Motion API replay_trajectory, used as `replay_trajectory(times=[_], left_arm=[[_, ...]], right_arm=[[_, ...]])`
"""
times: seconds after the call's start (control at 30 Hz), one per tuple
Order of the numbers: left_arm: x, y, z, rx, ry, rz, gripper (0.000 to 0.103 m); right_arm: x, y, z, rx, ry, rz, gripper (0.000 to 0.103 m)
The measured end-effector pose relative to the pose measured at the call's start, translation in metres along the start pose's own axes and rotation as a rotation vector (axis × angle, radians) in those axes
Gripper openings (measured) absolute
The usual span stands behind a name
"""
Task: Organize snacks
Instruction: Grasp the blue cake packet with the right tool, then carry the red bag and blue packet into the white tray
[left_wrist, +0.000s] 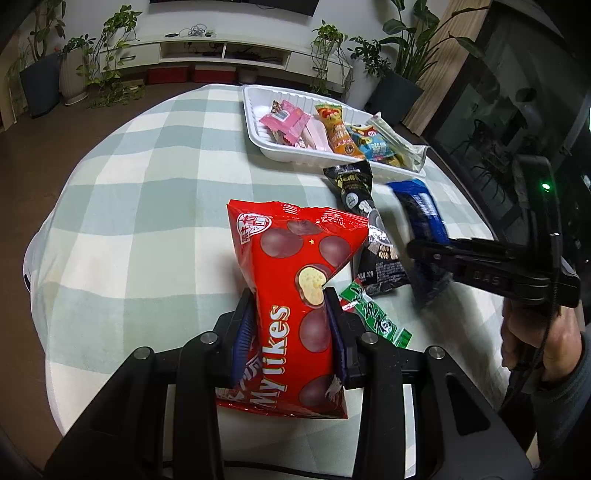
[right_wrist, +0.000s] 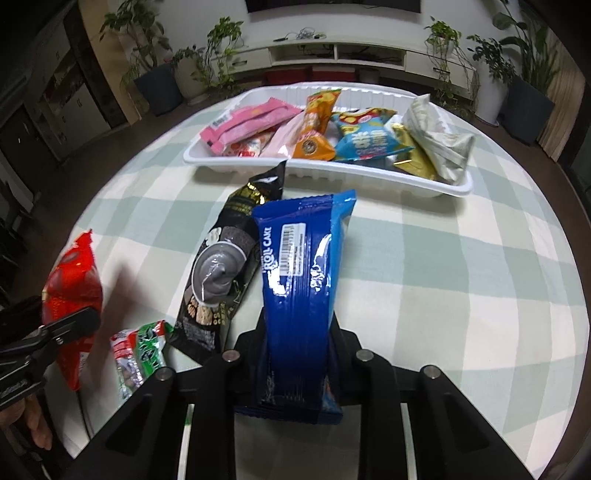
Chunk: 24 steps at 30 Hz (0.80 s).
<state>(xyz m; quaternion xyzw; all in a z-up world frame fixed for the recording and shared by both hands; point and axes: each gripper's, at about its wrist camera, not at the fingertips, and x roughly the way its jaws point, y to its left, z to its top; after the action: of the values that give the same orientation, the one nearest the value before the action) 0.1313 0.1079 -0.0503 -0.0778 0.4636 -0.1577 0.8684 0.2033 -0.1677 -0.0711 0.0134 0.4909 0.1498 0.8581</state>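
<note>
My left gripper (left_wrist: 291, 317) is shut on a red Mylikes bag (left_wrist: 295, 280) and holds it above the checked tablecloth; the bag also shows in the right wrist view (right_wrist: 72, 291). My right gripper (right_wrist: 299, 332) is shut on a blue Roll Cake packet (right_wrist: 303, 280), held above the table; the packet shows blurred in the left wrist view (left_wrist: 421, 218). A white tray (right_wrist: 332, 173) at the far side holds several snack packs. A black snack packet (right_wrist: 225, 266) and a green candy packet (right_wrist: 144, 350) lie on the cloth between the grippers.
The round table has a green and white checked cloth (left_wrist: 147, 221). The tray (left_wrist: 258, 140) sits at the far right in the left wrist view. Potted plants and a low white cabinet stand beyond the table.
</note>
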Motion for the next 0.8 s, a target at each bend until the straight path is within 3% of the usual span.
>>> replay_trajectory(times=[0.17, 0.47, 0.8], left_arm=[[-0.002, -0.001, 0.003, -0.004, -0.007, -0.018, 0.033], [-0.005, -0.003, 0.019, -0.005, -0.034, -0.046, 0.033], [-0.014, 0.001, 0.092, 0.047, -0.100, -0.003, 0.033]], right_arm=[[-0.019, -0.023, 0.000, 0.081, -0.029, 0.082, 0.027], [-0.034, -0.071, 0.000, 0.201, -0.056, 0.108, 0.027], [-0.077, -0.133, 0.039, 0.265, -0.159, 0.031, 0.027]])
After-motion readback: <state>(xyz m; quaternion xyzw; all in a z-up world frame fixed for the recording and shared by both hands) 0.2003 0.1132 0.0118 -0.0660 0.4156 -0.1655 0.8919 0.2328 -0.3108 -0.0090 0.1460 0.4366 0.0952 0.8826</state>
